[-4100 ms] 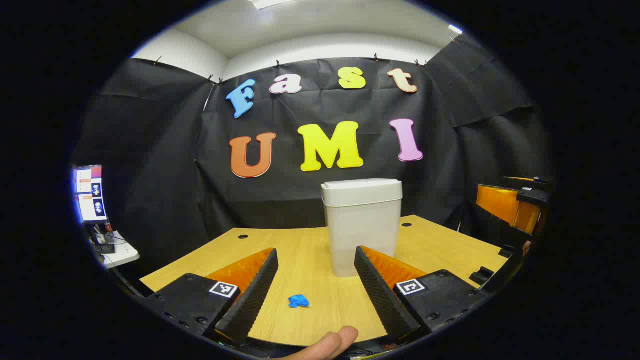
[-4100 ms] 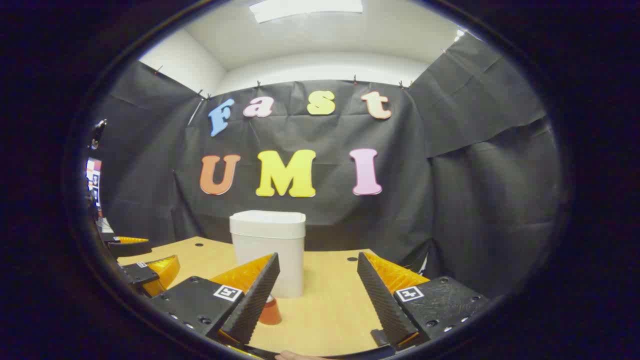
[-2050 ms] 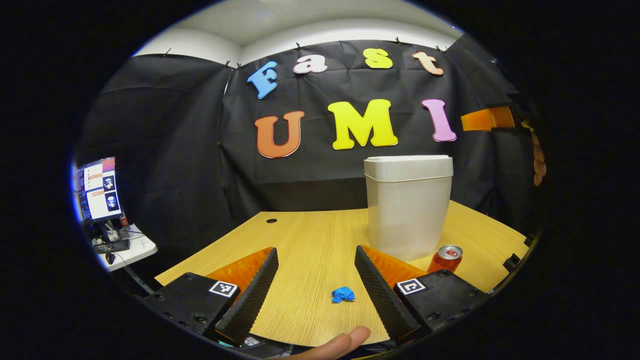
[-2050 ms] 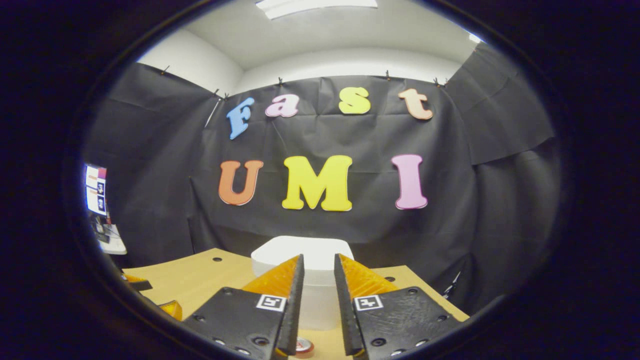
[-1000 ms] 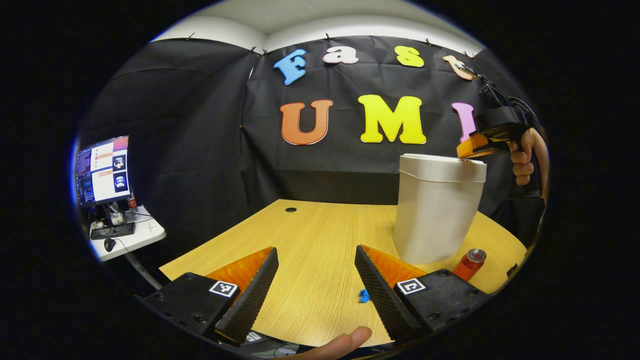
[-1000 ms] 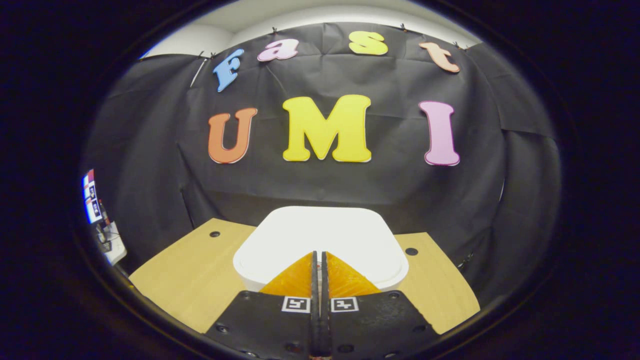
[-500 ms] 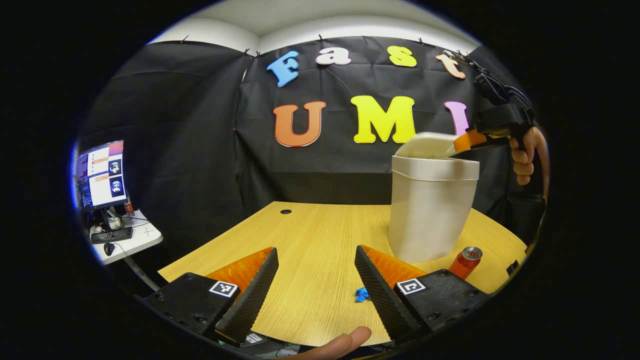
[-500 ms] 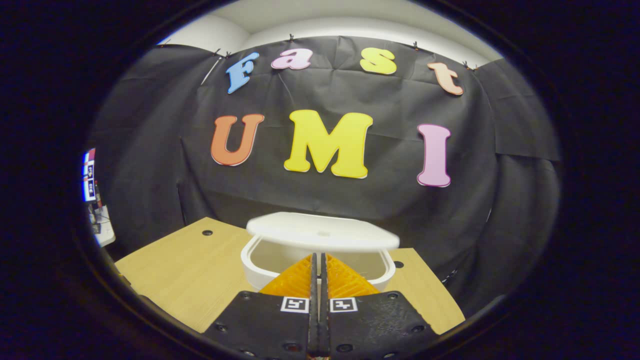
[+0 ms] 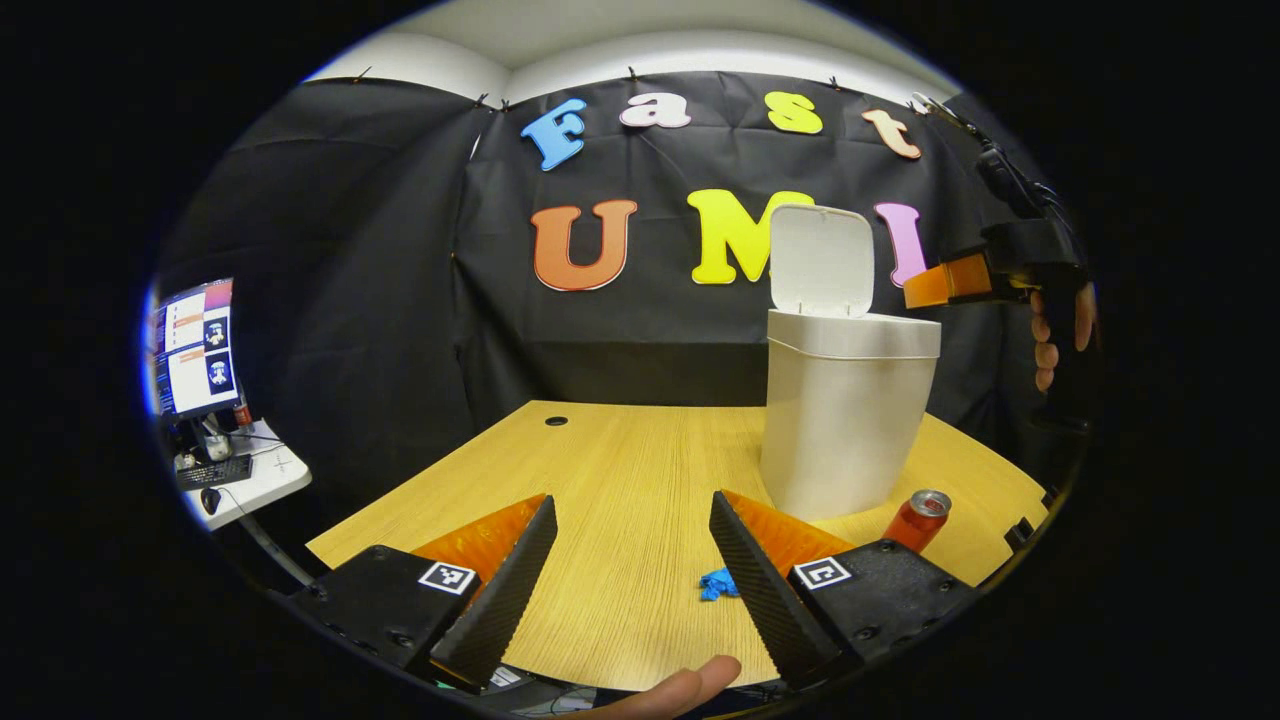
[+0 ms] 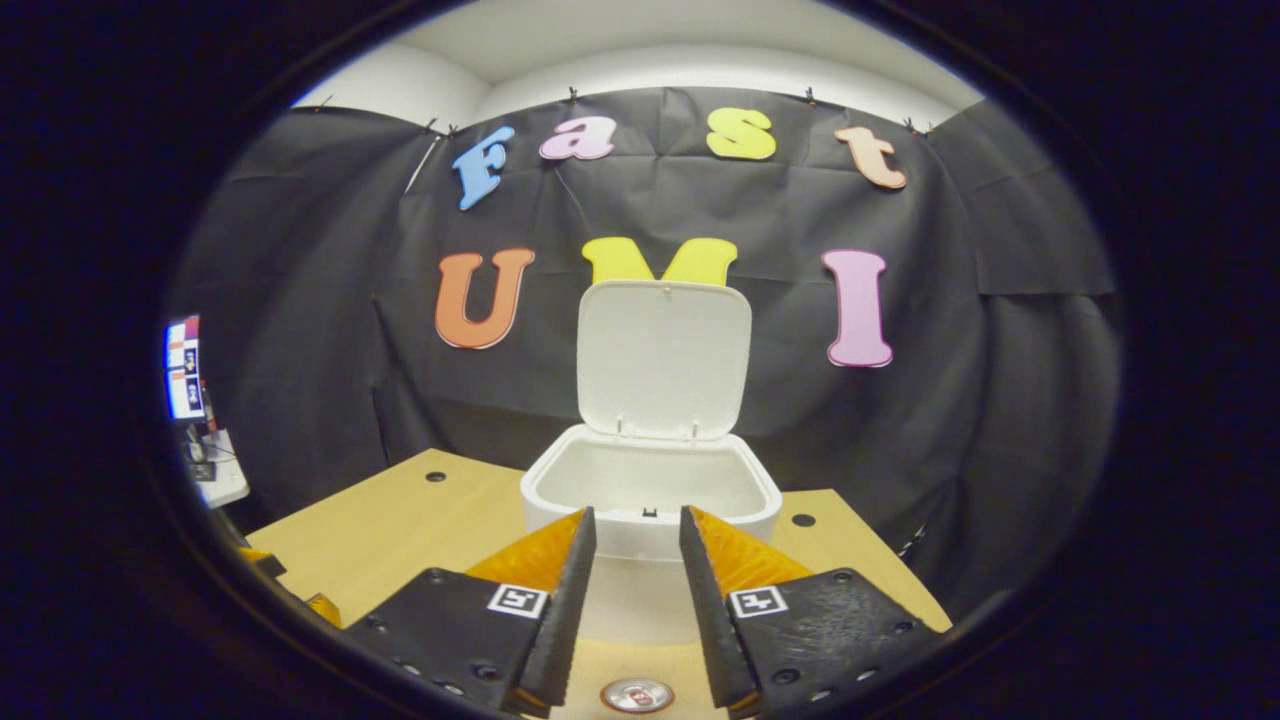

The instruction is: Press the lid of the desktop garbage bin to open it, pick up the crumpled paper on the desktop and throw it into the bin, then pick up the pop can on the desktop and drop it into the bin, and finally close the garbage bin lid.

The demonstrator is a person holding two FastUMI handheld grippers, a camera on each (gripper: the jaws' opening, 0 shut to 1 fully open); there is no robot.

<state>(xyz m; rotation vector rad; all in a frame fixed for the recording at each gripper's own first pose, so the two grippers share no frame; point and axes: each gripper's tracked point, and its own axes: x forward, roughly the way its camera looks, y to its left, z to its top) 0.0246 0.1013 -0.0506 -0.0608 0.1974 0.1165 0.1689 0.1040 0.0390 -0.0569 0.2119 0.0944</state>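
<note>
The white bin (image 9: 845, 430) stands on the wooden desk (image 9: 600, 460) with its lid (image 9: 820, 260) flipped upright. A small blue crumpled paper (image 9: 716, 585) lies on the desk just inside my left gripper's right finger. My left gripper (image 9: 632, 500) is open and holds nothing. A red pop can (image 9: 918, 518) stands to the right of the bin's base. In the right gripper view the open bin (image 10: 765, 500) and its raised lid (image 10: 663, 360) are straight ahead. My right gripper (image 10: 637, 520) hovers at the bin's front rim, slightly open, above the can's top (image 10: 637, 694).
A hand (image 9: 1050, 340) holds the right gripper (image 9: 950, 283) level with the bin's rim on its right side. A monitor (image 9: 190, 345) and a small white side table (image 9: 245, 480) stand off the desk's left edge. A fingertip (image 9: 680, 690) shows at the bottom.
The right gripper, shut, pressed the bin lid; the lid sprang from flat to fully upright. The right gripper then drew back and parted its fingers a little. The left gripper barely moved.
</note>
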